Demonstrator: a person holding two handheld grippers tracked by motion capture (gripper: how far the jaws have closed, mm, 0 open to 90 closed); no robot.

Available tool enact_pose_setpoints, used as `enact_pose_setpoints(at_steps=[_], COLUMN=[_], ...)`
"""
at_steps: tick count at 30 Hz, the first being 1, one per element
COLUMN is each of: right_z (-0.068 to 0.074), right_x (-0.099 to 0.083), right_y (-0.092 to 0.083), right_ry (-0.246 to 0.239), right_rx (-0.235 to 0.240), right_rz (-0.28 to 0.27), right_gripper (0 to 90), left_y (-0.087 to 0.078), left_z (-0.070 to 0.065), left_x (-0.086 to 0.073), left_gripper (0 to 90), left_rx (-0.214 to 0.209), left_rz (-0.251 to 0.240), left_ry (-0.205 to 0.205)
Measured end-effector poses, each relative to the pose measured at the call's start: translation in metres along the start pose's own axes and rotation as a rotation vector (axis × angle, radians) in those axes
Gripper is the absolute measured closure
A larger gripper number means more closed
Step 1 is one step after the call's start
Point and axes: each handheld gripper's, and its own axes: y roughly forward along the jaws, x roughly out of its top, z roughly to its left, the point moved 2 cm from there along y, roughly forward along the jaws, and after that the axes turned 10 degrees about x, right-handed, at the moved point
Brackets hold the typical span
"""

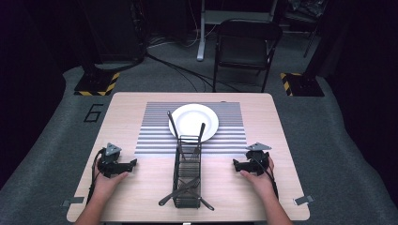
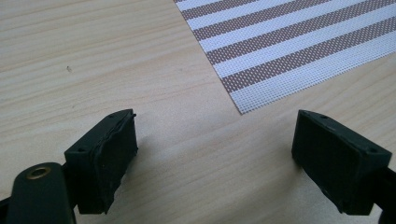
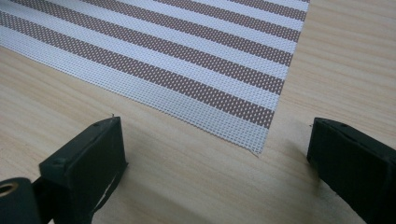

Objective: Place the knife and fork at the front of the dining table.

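My left gripper rests on the wooden table near the left edge, held by a hand. Its jaws stand wide open over bare wood, just short of the striped placemat's corner. My right gripper lies at the table's right side, open as well, with the placemat's other near corner ahead of it. Between the two stands a black wire cutlery caddy holding several dark utensils. A white plate sits on the placemat behind the caddy.
Two dark utensil handles lean out of the caddy's far end, over the plate. A black folding chair stands on the floor beyond the table, with cables and stand bases around it.
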Motion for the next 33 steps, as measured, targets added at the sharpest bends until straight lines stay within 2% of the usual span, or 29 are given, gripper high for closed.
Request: enact_pose_setpoints(at_steps=[11,14,15,18,19,21,23,25,28,33], right_z=[0.002,0.001,0.000,-0.001,0.000,0.000,0.001,0.005,0.010,0.023], right_x=[-0.002,-0.002,-0.002,-0.002,-0.001,-0.001,0.000,0.004,0.008,0.015], right_y=[-0.002,-0.003,-0.006,-0.010,-0.013,-0.015,-0.019,-0.023,-0.027,-0.032], right_ry=[0.010,0.003,0.013,0.013,0.028,0.033,0.013,0.017,0.059,-0.002], right_rx=[-0.006,-0.004,-0.003,-0.002,0.008,0.017,0.030,0.059,0.117,0.127], right_rz=[-0.007,-0.004,-0.013,0.000,0.015,0.016,0.018,0.004,0.016,0.012], right_gripper=[5.5,8.8,17.1,21.3,26.5,27.3,31.2,33.6,42.2,43.6], left_y=[0.000,0.000,0.000,0.000,0.000,0.000,0.000,0.000,0.000,-0.001], left_z=[-0.001,-0.001,-0.001,-0.001,-0.001,-0.002,-0.001,-0.002,-0.002,-0.001], left_x=[0.001,0.000,0.000,0.000,0.000,0.000,0.000,0.000,0.000,0.000], left_gripper=[14.2,14.2,14.2,14.2,14.2,14.2,14.2,14.2,14.2,14.2], left_rx=[-0.001,0.001,0.001,0.001,0.001,0.001,0.001,0.000,0.002,-0.001], left_rz=[0.004,-0.003,-0.002,-0.001,-0.001,-0.002,-0.001,-0.001,-0.001,0.007], left_ry=[0.005,0.002,0.004,0.004,0.005,0.004,0.005,0.004,0.004,0.006])
